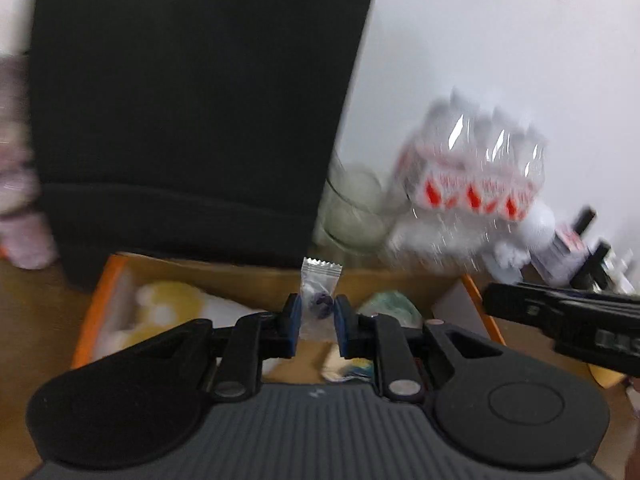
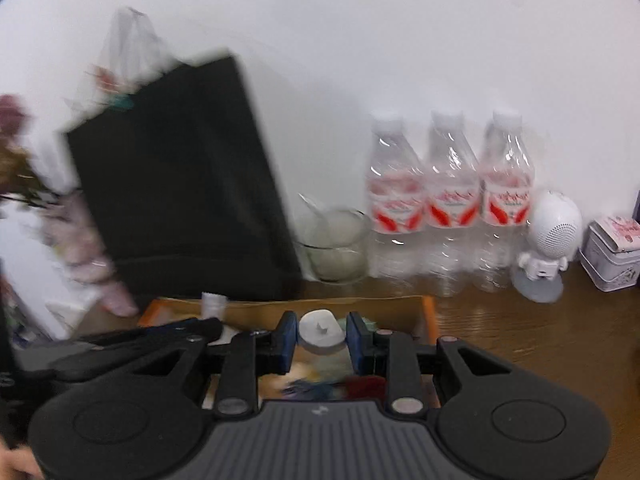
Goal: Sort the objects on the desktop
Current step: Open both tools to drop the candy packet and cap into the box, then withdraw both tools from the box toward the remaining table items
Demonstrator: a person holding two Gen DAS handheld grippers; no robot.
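Note:
My left gripper [image 1: 317,322] is shut on a small clear candy packet [image 1: 318,294] with a dark sweet inside, held upright above an open cardboard box with orange edges [image 1: 96,300]. My right gripper [image 2: 322,340] is shut on a small white round object [image 2: 322,332] above the same box [image 2: 430,312]. The box holds several blurred items, yellow, green and white. The right gripper shows at the right of the left wrist view [image 1: 560,320]. The left gripper [image 2: 152,340] and its packet [image 2: 214,304] show at the left of the right wrist view.
A black bag [image 2: 180,184] stands behind the box. A glass bowl [image 2: 336,244], three water bottles [image 2: 450,200], a white astronaut-shaped speaker [image 2: 550,240] and a tin [image 2: 614,256] line the white wall on the brown table [image 2: 540,340]. Pink flowers [image 2: 80,240] stand at the left.

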